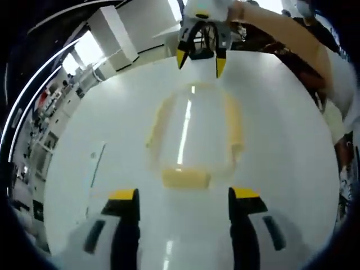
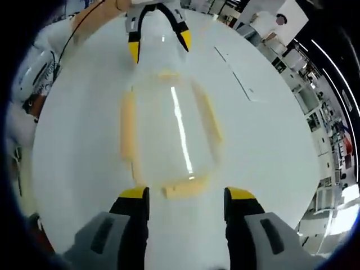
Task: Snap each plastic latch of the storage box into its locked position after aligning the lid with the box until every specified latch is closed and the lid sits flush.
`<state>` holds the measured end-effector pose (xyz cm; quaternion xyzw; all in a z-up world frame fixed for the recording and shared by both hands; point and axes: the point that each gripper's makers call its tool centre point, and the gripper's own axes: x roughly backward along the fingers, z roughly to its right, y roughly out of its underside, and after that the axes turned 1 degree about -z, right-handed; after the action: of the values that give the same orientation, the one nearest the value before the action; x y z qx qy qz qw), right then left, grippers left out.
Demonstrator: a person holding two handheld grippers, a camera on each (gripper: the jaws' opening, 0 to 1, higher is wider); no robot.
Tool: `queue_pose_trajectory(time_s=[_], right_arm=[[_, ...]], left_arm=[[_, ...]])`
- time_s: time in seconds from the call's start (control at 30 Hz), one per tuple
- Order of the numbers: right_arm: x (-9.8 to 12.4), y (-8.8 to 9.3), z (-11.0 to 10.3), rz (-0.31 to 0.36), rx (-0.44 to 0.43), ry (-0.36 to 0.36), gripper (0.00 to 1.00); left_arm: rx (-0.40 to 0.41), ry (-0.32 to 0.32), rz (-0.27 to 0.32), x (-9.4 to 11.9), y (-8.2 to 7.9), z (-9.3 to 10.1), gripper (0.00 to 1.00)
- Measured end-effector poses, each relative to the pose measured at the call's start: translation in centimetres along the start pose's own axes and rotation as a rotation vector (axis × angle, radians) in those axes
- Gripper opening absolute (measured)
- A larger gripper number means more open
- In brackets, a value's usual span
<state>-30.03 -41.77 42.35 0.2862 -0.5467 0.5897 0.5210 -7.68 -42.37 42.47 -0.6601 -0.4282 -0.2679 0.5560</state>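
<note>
A clear plastic storage box [image 1: 191,135] with its clear lid on lies on a white table [image 1: 281,169]. Pale yellow latches run along its sides, and one end latch [image 1: 185,178] faces my left gripper [image 1: 185,197], which stands open just short of it. At the box's far end is my right gripper [image 1: 199,59], open. In the right gripper view the same box [image 2: 169,129] lies lengthwise, its near yellow latch [image 2: 185,188] just ahead of my open right gripper [image 2: 187,197]. My left gripper [image 2: 160,48] stands open at the box's far end.
A person's arm [image 1: 287,31] reaches in behind the right gripper, with the person's body at the table's edge [image 1: 337,112]. A thin pale strip [image 1: 97,163] lies on the table left of the box. Shelves and room fittings [image 2: 315,101] lie beyond the table.
</note>
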Motion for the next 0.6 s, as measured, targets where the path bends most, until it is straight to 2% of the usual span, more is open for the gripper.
queue_pose_trajectory(time_s=[0.03, 0.17, 0.33, 0.5, 0.6], right_arm=[[-0.2, 0.1, 0.0, -0.004, 0.000, -0.013, 0.54], [-1.0, 1.1, 0.1, -0.043, -0.002, -0.046, 0.54], [-2.0, 1.3, 0.3, -0.043, 0.000, -0.069, 0.55], [-3.2, 1.5, -0.1, -0.046, -0.012, -0.109, 0.53], [-3.5, 1.3, -0.3, -0.041, -0.015, -0.130, 0.53]], left_arm=[[-0.003, -0.003, -0.017, -0.4, 0.2, -0.1, 0.63], [-0.015, 0.002, -0.021, -1.5, 0.1, -0.4, 0.63], [-0.051, 0.016, -0.043, -2.9, 0.0, -0.4, 0.64], [-0.046, 0.035, -0.014, -3.1, -0.2, -0.5, 0.62], [-0.044, 0.074, -0.012, -3.2, 0.0, -0.1, 0.58]])
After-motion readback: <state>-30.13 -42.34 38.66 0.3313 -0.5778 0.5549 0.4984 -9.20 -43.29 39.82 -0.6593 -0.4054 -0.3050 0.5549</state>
